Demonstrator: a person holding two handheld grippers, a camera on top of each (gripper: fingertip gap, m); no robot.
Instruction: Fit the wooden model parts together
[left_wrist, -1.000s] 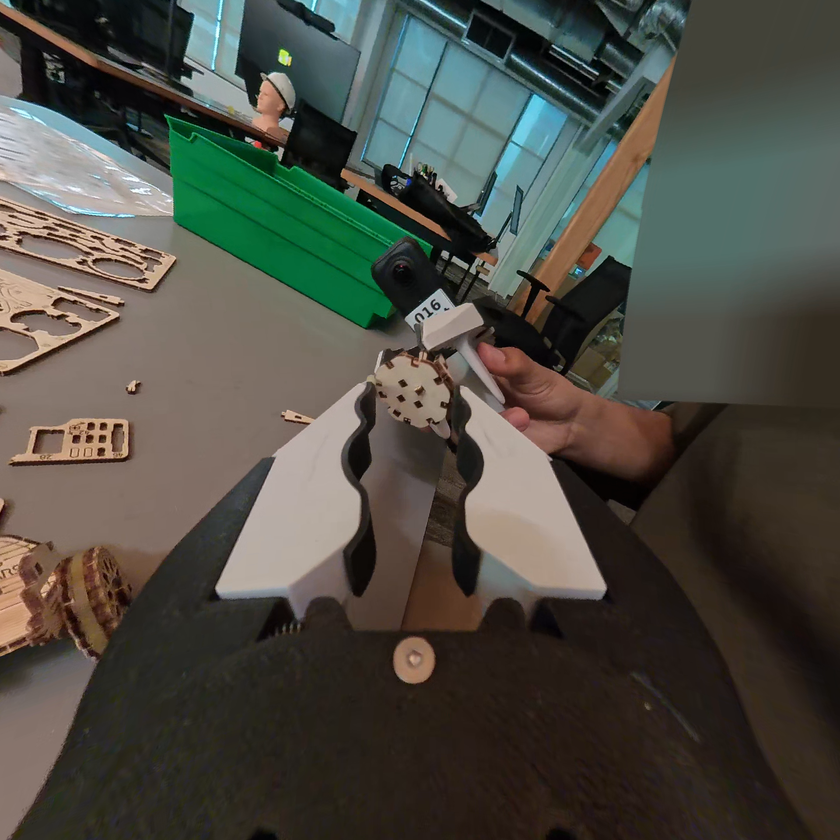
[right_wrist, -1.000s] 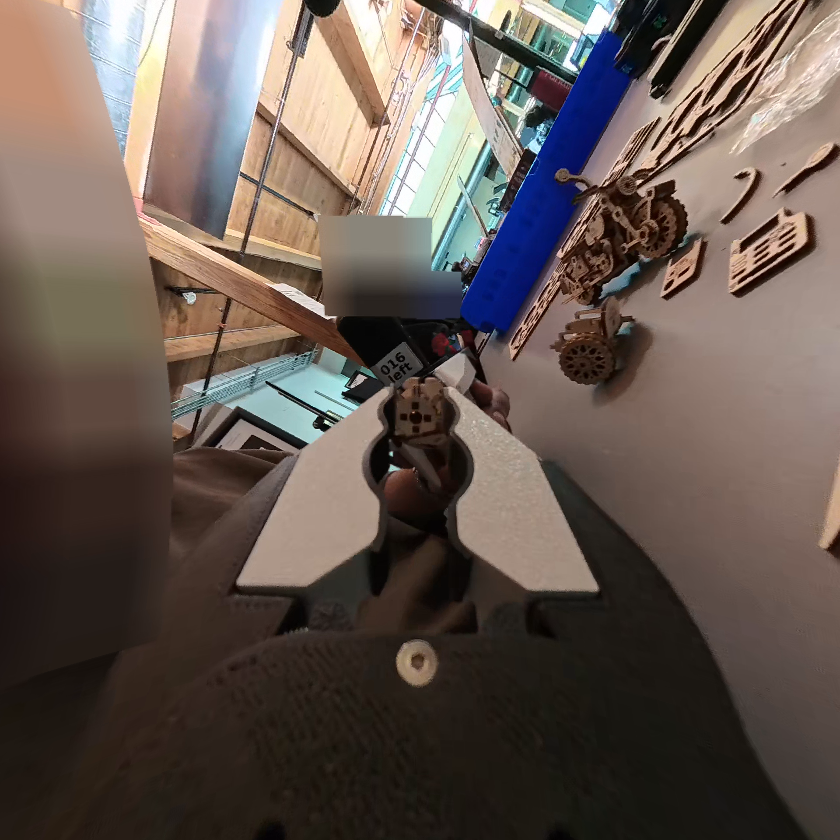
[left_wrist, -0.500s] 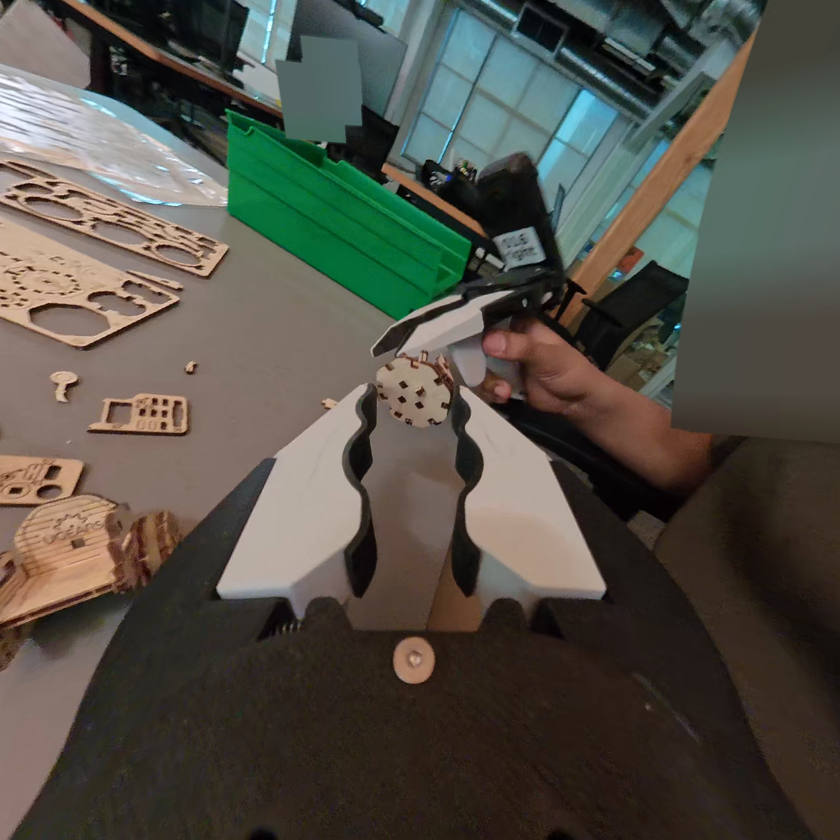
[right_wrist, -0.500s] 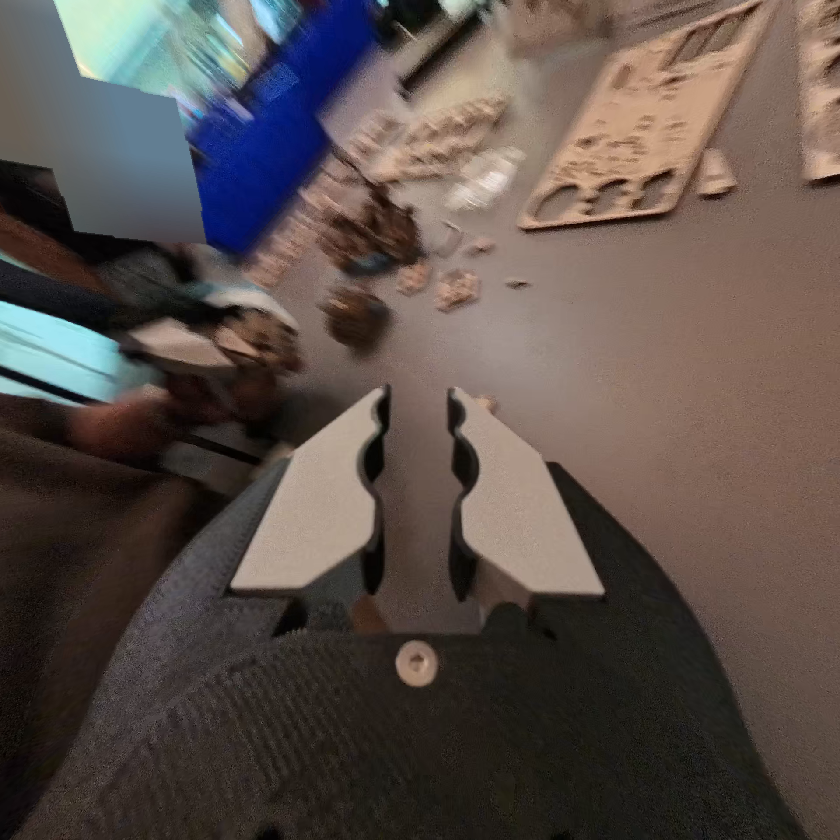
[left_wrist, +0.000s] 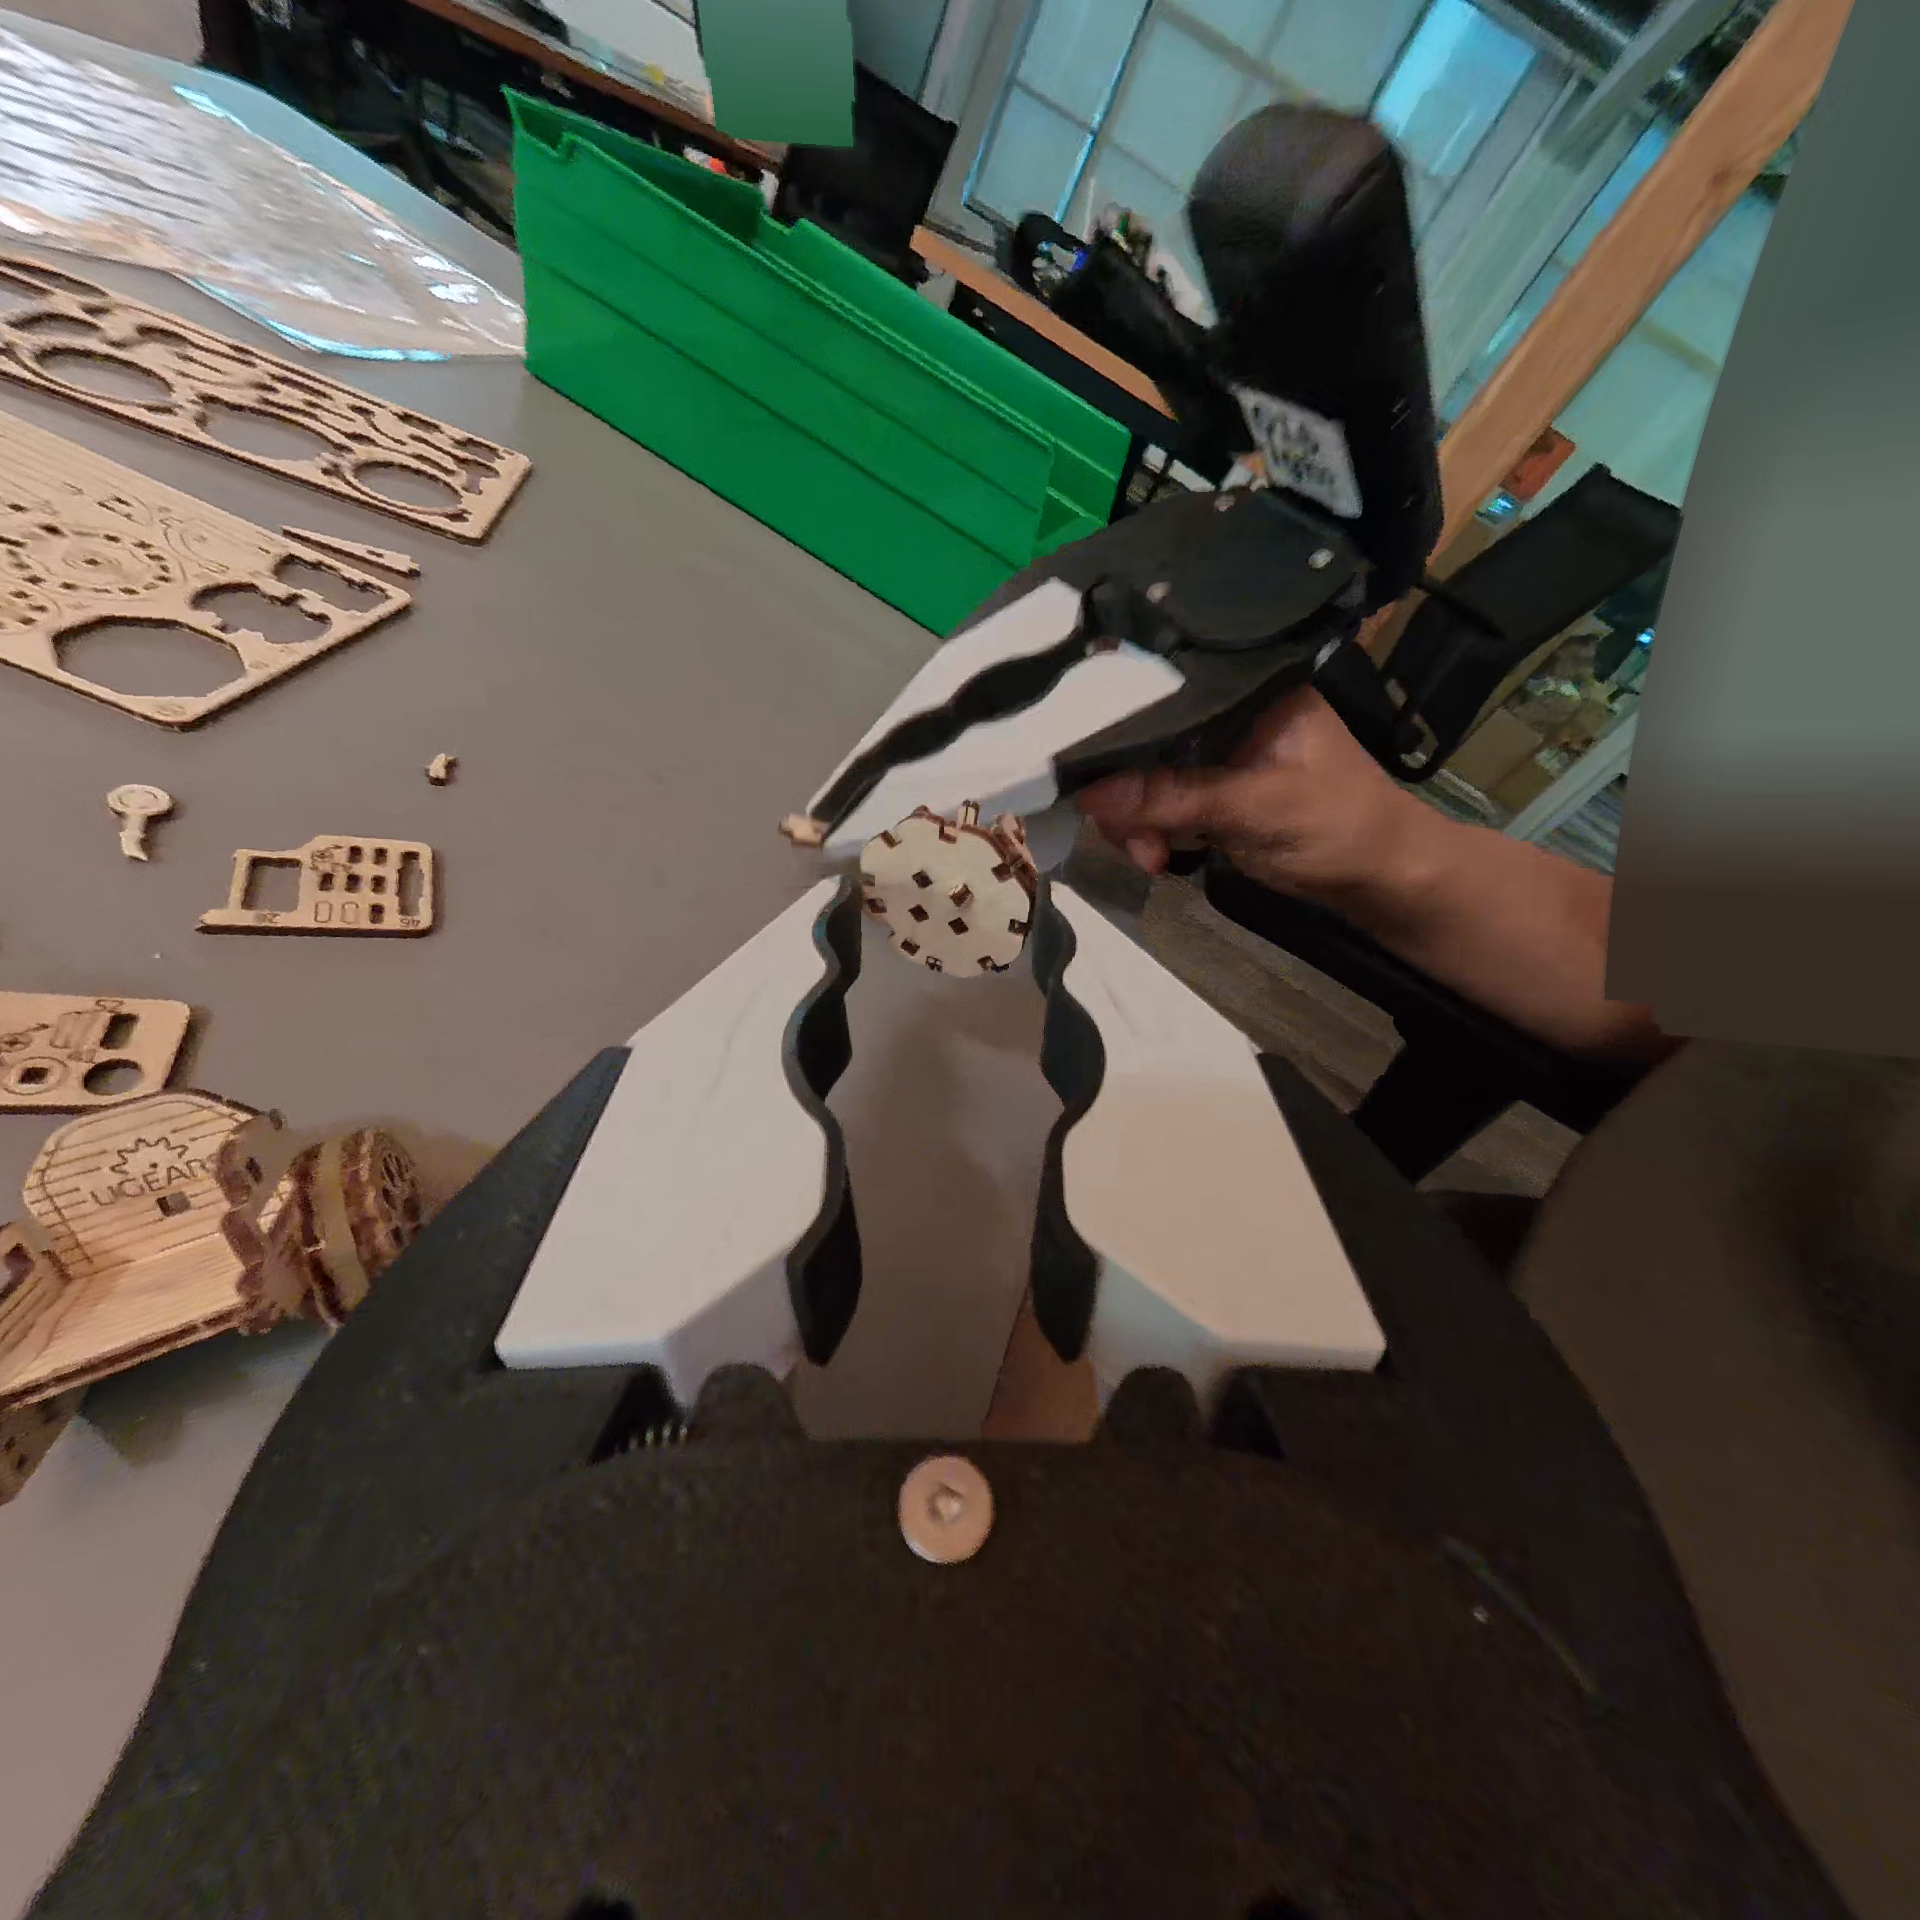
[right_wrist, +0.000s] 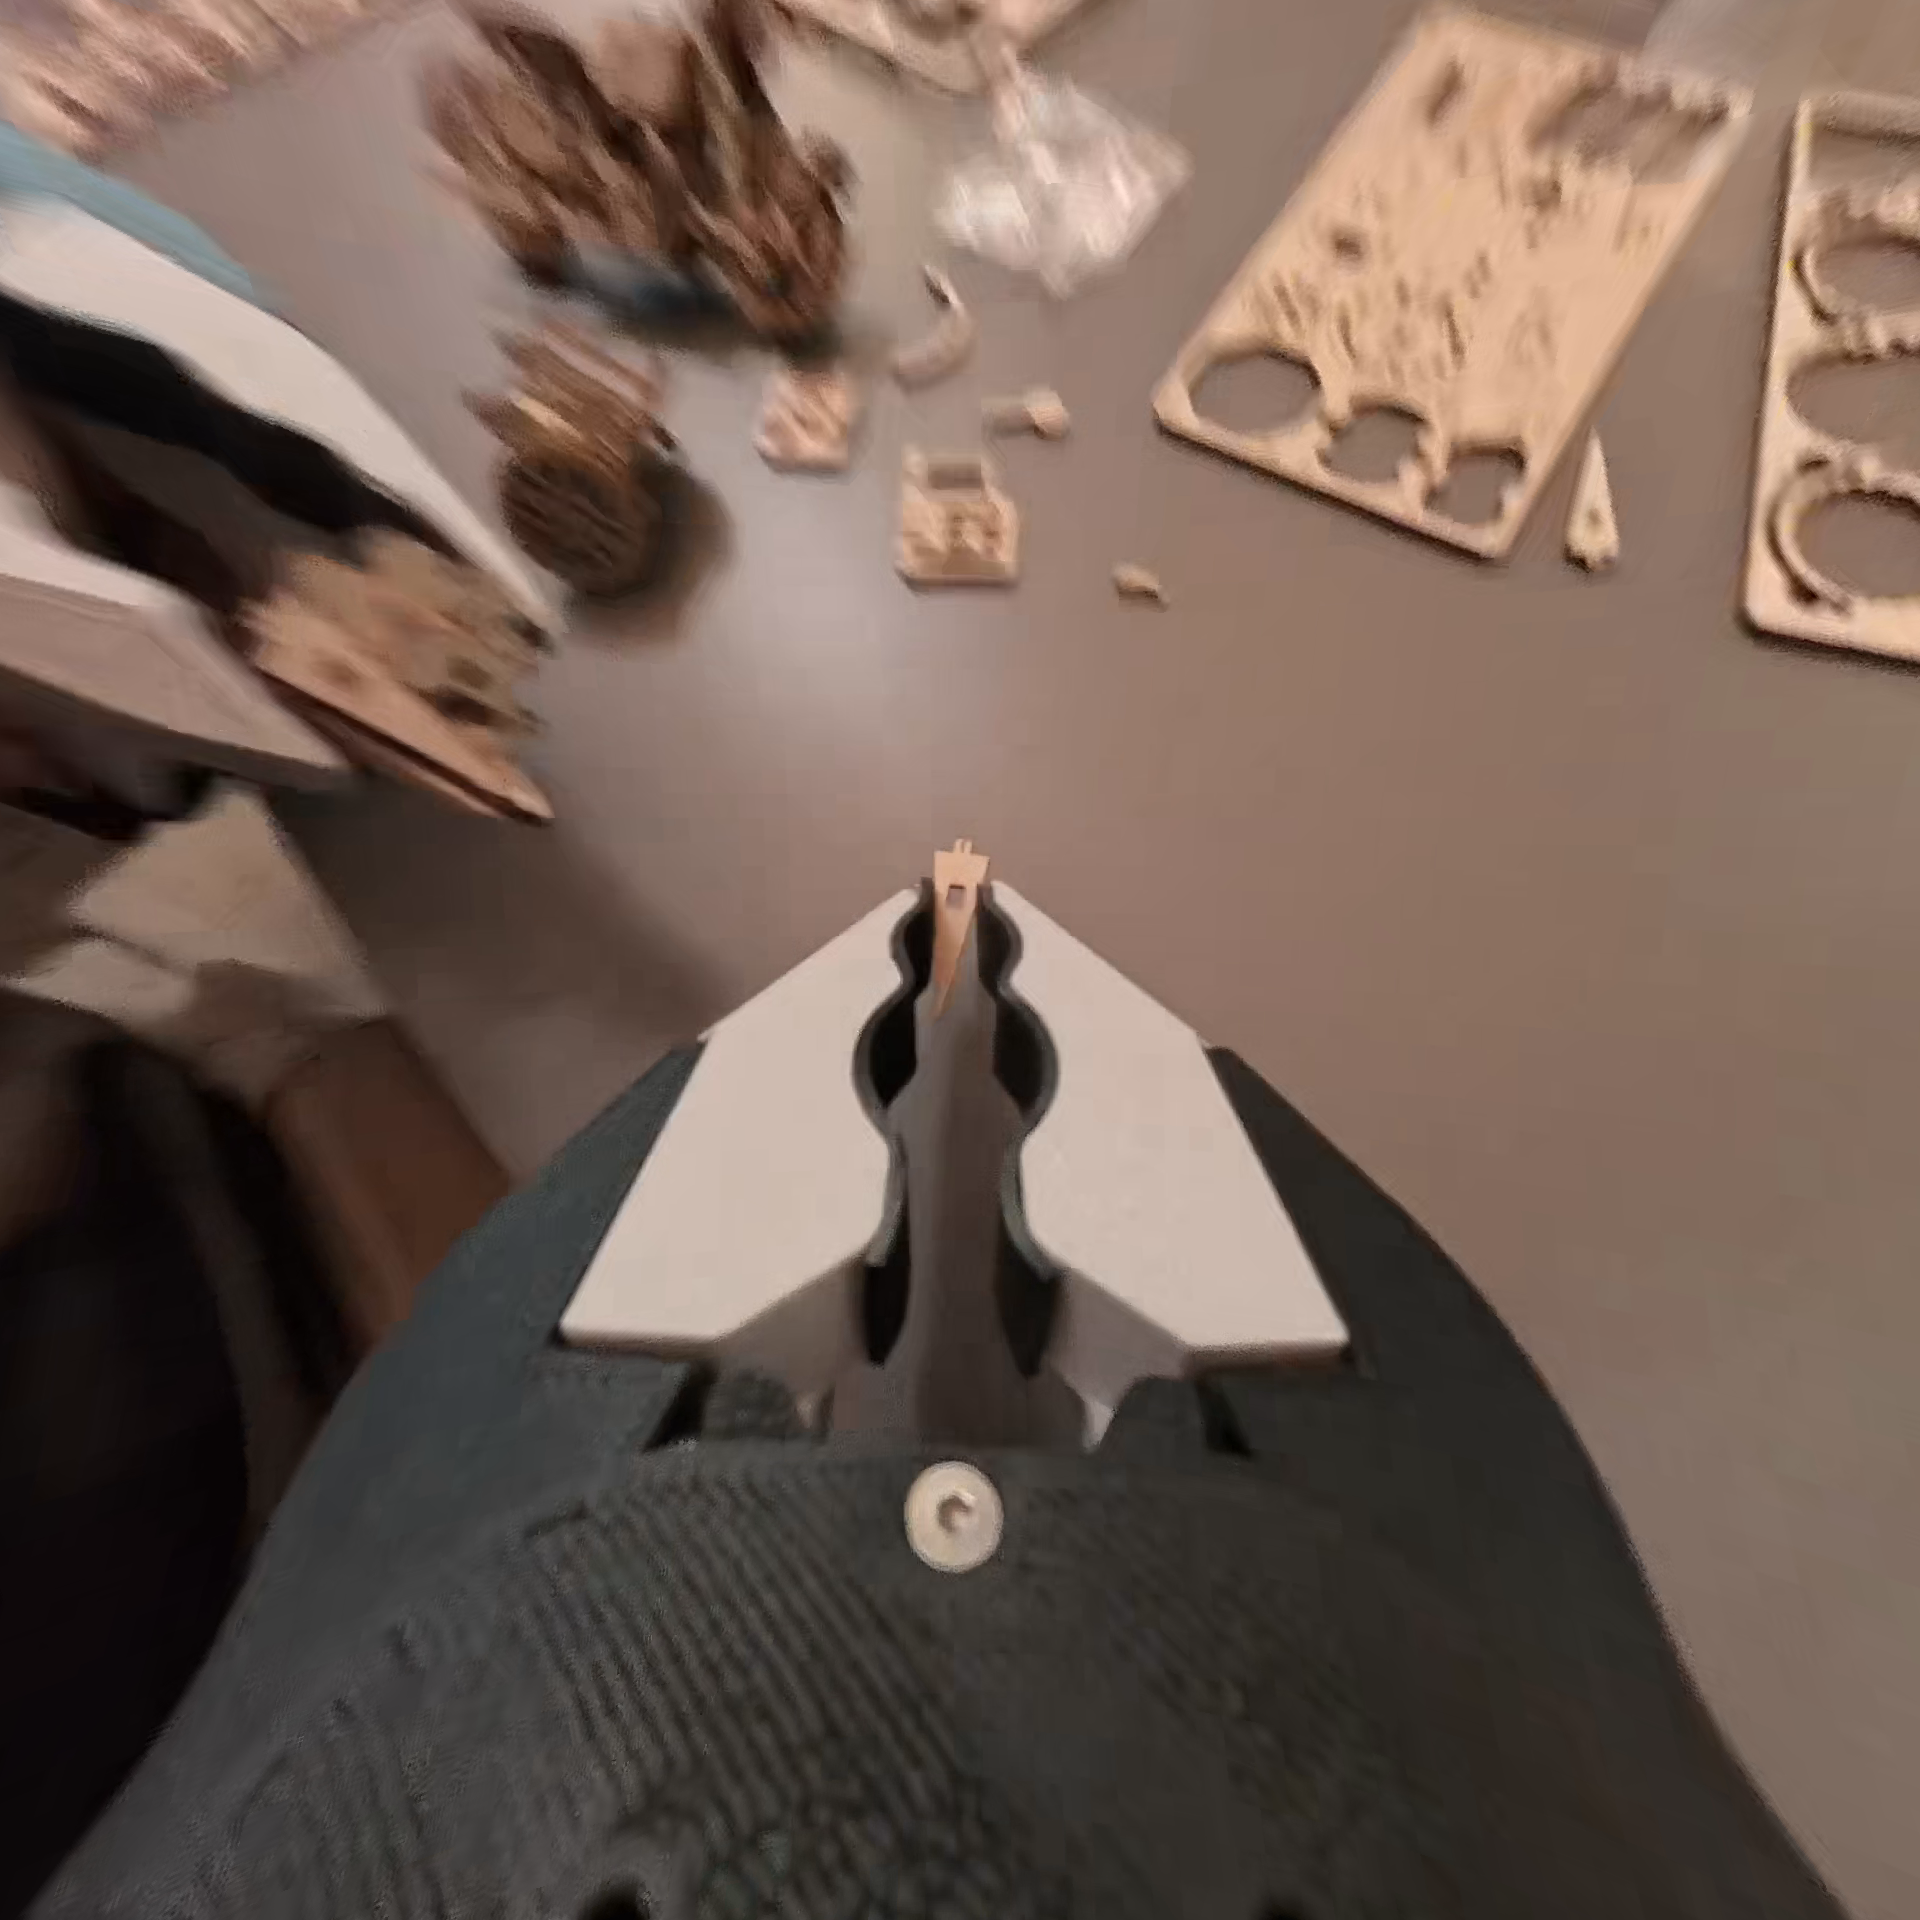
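Note:
My left gripper (left_wrist: 940, 914) is shut on a round wooden disc part (left_wrist: 951, 899) with small square slots, held above the grey table (left_wrist: 644, 665). My right gripper (right_wrist: 956, 894) is shut on a small thin wooden sliver (right_wrist: 951, 925) that pokes out past its tips. In the left wrist view the right gripper (left_wrist: 821, 821) points down to the table just beyond the disc, with the small wooden piece (left_wrist: 798, 828) at its tips. The left gripper (right_wrist: 260, 582) with the disc (right_wrist: 395, 644) shows blurred at the left of the right wrist view.
A green bin (left_wrist: 790, 384) stands at the back. Punched-out wooden sheets (left_wrist: 208, 416) (right_wrist: 1455, 291), a plastic bag (left_wrist: 208, 208), loose small parts (left_wrist: 322, 888) and a partly built wooden model (left_wrist: 156, 1247) lie on the table. Blurred built models (right_wrist: 644, 177) lie farther off. The grippers' ends are close to 8 cm from one another.
My right gripper left the disc, opened, swung down to the table and shut on the small wooden sliver. My left gripper kept hold of the disc.

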